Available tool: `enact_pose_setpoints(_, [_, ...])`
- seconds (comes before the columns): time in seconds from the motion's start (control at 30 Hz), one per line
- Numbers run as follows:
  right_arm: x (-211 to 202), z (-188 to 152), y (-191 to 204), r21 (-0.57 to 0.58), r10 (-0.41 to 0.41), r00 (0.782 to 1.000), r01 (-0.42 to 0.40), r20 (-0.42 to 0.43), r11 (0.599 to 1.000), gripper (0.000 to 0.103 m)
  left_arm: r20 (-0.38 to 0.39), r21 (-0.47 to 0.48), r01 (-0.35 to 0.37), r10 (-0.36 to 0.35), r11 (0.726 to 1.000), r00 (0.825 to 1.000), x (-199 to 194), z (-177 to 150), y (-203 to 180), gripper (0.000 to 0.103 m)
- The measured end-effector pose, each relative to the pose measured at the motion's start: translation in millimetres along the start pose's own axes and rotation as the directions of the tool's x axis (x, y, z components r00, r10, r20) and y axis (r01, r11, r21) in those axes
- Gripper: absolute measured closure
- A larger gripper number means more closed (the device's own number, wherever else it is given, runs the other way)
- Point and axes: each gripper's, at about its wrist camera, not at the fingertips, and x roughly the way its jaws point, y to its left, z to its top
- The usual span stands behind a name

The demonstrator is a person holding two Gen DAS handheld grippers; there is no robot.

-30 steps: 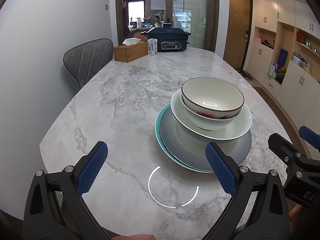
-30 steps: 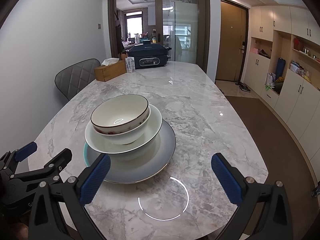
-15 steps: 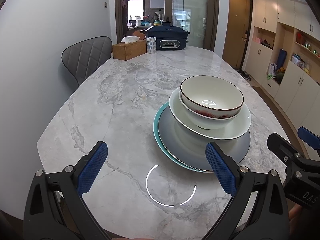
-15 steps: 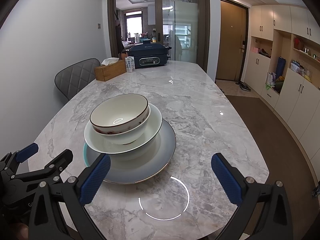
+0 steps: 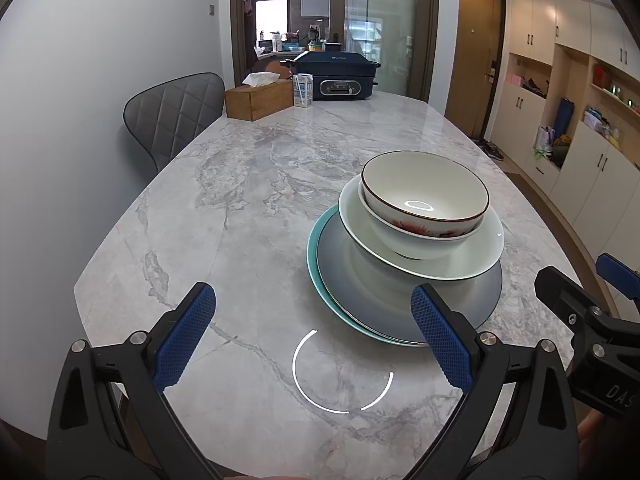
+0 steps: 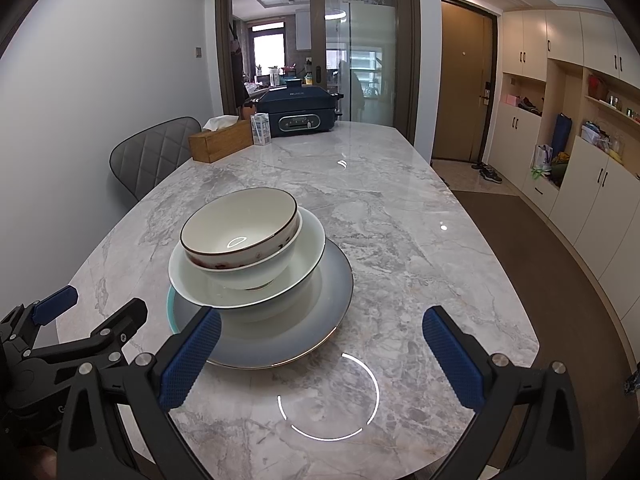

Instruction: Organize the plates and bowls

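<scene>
I hold both grippers, left (image 5: pixel 312 336) and right (image 6: pixel 322 354), spread wide and empty above the tabletop (image 5: pixel 248 200), near the stacked bowls (image 5: pixel 424 196) and plates (image 5: pixel 400 312).

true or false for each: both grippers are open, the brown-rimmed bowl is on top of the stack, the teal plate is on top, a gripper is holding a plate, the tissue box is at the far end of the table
1. Both grippers are open. True: the left gripper and the right gripper are spread with nothing between them.
2. The brown-rimmed bowl tops the stack. True.
3. The teal plate is on top. False: it lies at the bottom, under the grey plate.
4. A gripper holds a plate. False: neither touches the stack.
5. The tissue box sits at the table's far end. True.
</scene>
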Motion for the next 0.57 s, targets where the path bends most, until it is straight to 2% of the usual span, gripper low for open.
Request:
enact_pose_setpoints(0.37, [0.3,0.1,0.4,0.001,0.001,1.000,-0.001,-0.001,1.000,0.000,0.000,0.002,-0.002,0.002,1.000,1.000,2.7,-0.2,-0.1,0.004])
enact_pose_setpoints(0.57, [0.3,0.2,0.0,0.002,0.001,1.000,-0.001,0.001,1.000,0.000,0.027,-0.014,-0.013,0.014,1.000,1.000,-0.4,-2.3,1.3,0.004])
